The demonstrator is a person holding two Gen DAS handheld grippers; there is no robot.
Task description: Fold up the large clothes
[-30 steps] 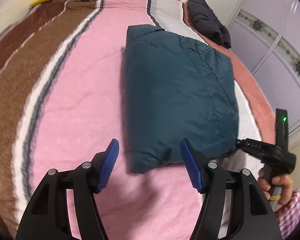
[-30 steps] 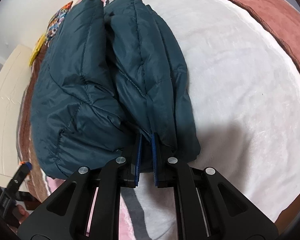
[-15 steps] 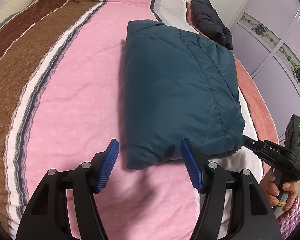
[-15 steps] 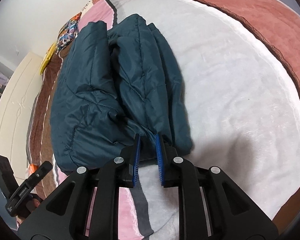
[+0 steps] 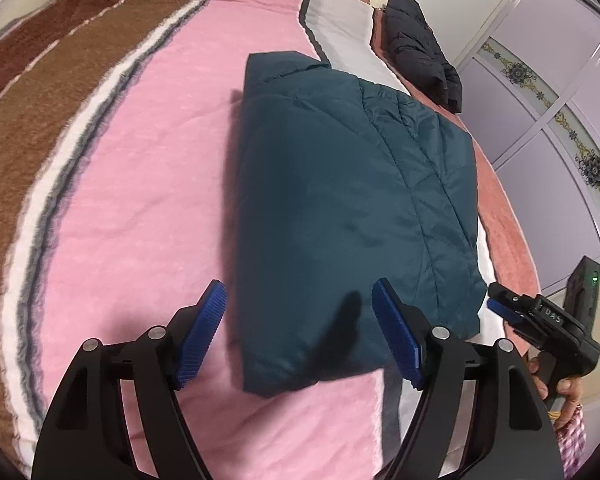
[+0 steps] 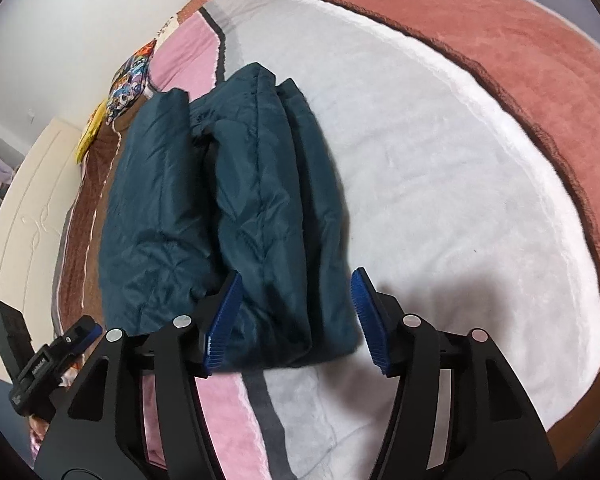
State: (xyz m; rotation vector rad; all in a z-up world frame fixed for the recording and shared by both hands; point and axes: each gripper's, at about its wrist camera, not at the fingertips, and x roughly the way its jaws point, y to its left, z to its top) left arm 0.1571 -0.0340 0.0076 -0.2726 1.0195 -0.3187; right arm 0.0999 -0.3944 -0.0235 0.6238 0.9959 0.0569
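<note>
A dark teal puffer jacket [image 5: 348, 208] lies folded into a thick rectangle on the striped blanket; it also shows in the right wrist view [image 6: 236, 216], its stacked layers facing me. My left gripper [image 5: 298, 330] is open and empty, hovering above the jacket's near edge. My right gripper [image 6: 296, 314] is open and empty, just above the jacket's near right corner. The right gripper also shows at the right edge of the left wrist view [image 5: 540, 316], and the left gripper at the lower left of the right wrist view [image 6: 52, 356].
The bed is covered by a pink, brown, grey and white striped blanket [image 5: 132, 168]. A black jacket [image 5: 420, 48] lies at the far right of the bed. Patterned pillows [image 6: 132, 76] sit at the head. Lilac wardrobe doors [image 5: 560, 120] stand to the right.
My right gripper has opened and let go of the jacket's corner, then pulled back slightly. The left gripper stayed open and moved a little over the jacket.
</note>
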